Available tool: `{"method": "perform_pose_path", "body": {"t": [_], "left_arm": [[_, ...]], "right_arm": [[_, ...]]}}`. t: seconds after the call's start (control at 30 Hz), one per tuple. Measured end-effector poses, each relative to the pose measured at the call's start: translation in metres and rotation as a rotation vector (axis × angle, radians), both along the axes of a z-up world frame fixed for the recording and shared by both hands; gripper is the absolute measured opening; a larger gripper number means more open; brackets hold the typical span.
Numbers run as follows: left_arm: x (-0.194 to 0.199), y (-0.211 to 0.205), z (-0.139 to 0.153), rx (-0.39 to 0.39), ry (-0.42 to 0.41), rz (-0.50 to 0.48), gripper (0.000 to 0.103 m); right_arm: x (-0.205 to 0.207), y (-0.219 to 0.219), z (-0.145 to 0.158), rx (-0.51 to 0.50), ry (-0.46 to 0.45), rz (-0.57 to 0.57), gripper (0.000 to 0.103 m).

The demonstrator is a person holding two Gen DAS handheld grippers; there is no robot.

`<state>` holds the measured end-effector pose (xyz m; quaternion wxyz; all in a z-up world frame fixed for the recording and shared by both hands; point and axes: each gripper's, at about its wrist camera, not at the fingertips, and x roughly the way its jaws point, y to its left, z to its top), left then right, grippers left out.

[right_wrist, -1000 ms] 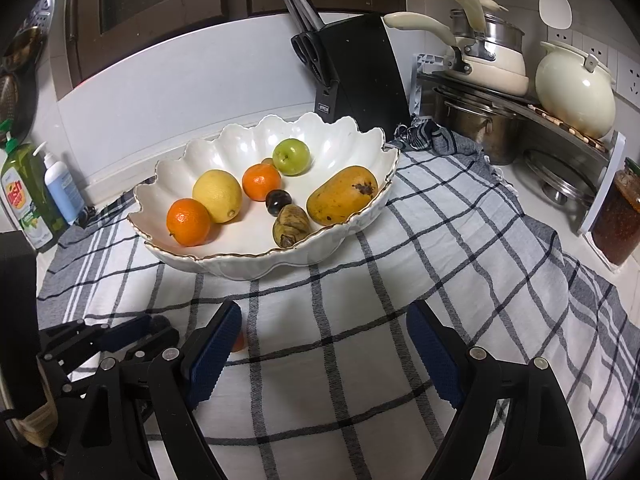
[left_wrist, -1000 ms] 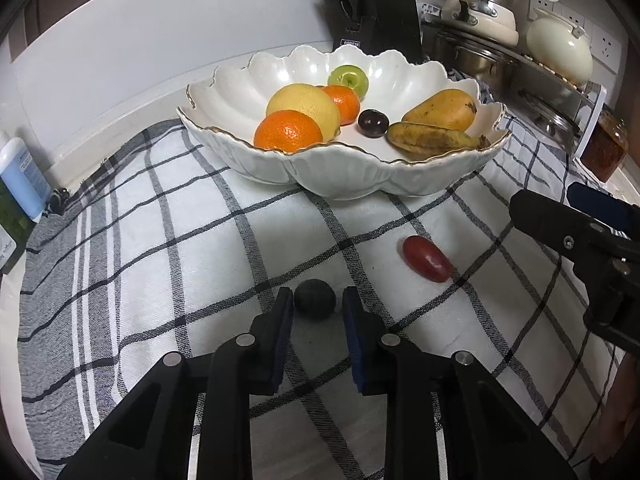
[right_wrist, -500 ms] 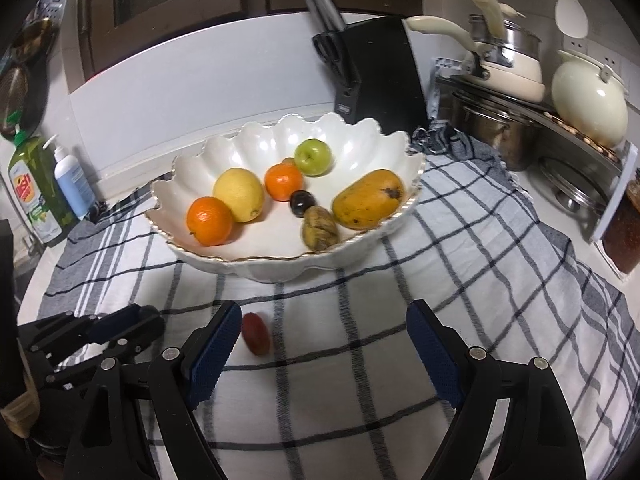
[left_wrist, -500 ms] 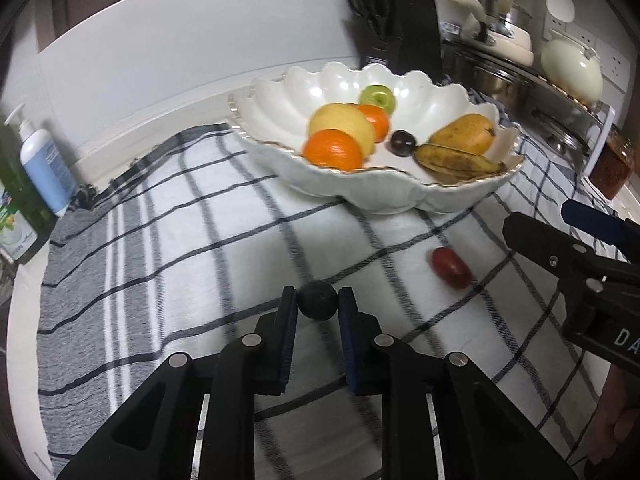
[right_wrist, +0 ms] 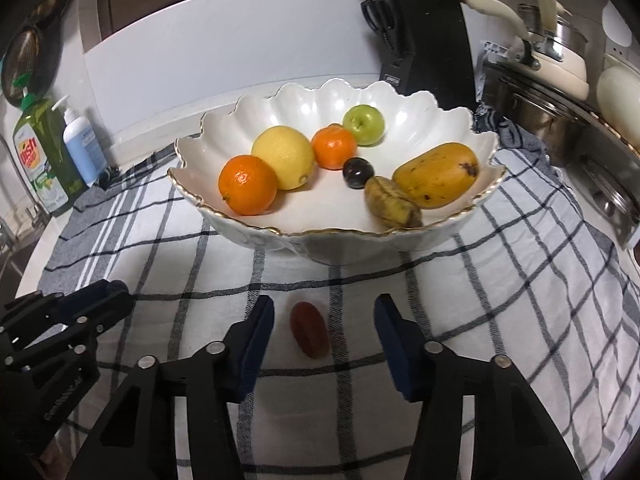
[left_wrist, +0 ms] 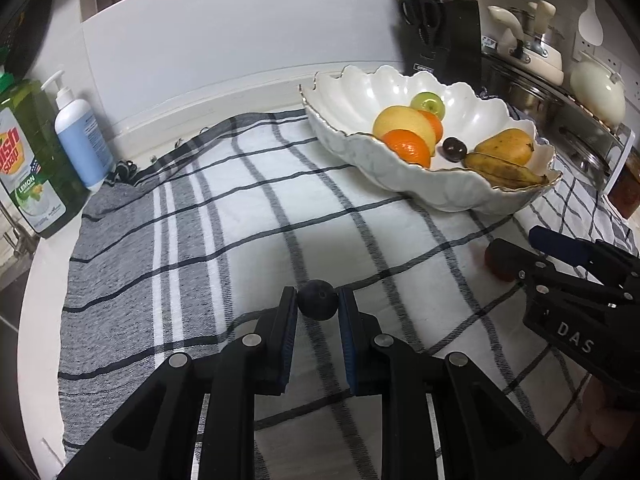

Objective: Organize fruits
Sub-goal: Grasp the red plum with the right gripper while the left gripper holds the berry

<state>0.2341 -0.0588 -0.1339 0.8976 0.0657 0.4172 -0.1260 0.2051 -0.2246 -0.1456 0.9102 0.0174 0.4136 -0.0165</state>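
We hold the left gripper [left_wrist: 318,305] nearest to us, with its two blue-padded fingers [left_wrist: 289,320] clamped on a small dark round fruit [left_wrist: 318,300], which sits between the pad tips above the checked cloth [left_wrist: 240,208]. The right gripper [right_wrist: 324,320] points down at the cloth with its jaws apart; they have just been closing, and a red oval fruit [right_wrist: 309,335] lies on the cloth between them, nearer the left pad, with neither pad touching it. In the left wrist view the right gripper's black frame enters from the right edge and partly hides that red fruit. Beyond both grippers the white scalloped bowl [right_wrist: 280,92] with a gilt rim stands on the cloth. Inside it we see an orange [right_wrist: 248,184] at the front left, a lemon [right_wrist: 284,156] touching it behind, a smaller tangerine [right_wrist: 334,148], a green apple [right_wrist: 363,125] toward the back, a dark plum [right_wrist: 357,172] near the centre, a spotted banana [right_wrist: 392,202] at the front right and a yellow mango [right_wrist: 438,174] just beside it. Farther off, a green dish soap bottle [right_wrist: 42,160] and a blue pump bottle [right_wrist: 82,148] stand at the left edge of the counter, a black knife block [right_wrist: 428,40] stands behind the bowl, and stacked pots [right_wrist: 560,60] sit on a rack at the right.
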Motion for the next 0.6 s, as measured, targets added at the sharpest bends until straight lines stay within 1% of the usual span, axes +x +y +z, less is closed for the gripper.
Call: {"method": "perform_pose_path", "body": {"t": [0.1,0.17,0.3,0.33,0.37,0.43,0.6], "left_arm": [[0.001,0.003,0.000,-0.004,0.002,0.004,0.022],[0.001,0.004,-0.001,-0.006,0.003,0.005,0.022],[0.001,0.005,-0.001,-0.004,0.005,0.005,0.022],[0.000,0.005,-0.002,-0.002,0.005,0.005,0.022],[0.000,0.005,-0.002,-0.002,0.006,0.005,0.022],[0.000,0.005,-0.002,-0.001,0.008,0.004,0.022],[-0.001,0.005,0.000,0.000,0.001,0.004,0.022]], "right_arm": [[0.003,0.003,-0.004,-0.003,0.014,0.010,0.046],[0.005,0.004,-0.008,0.001,0.027,0.016,0.039],[0.008,0.005,-0.015,0.000,0.047,0.017,0.037],[0.009,0.005,-0.016,0.003,0.052,0.014,0.036],[0.008,0.004,-0.015,0.002,0.047,0.012,0.029],[0.009,0.004,-0.016,0.004,0.051,0.015,0.023],[0.008,0.003,-0.014,0.006,0.046,0.018,0.021]]}}
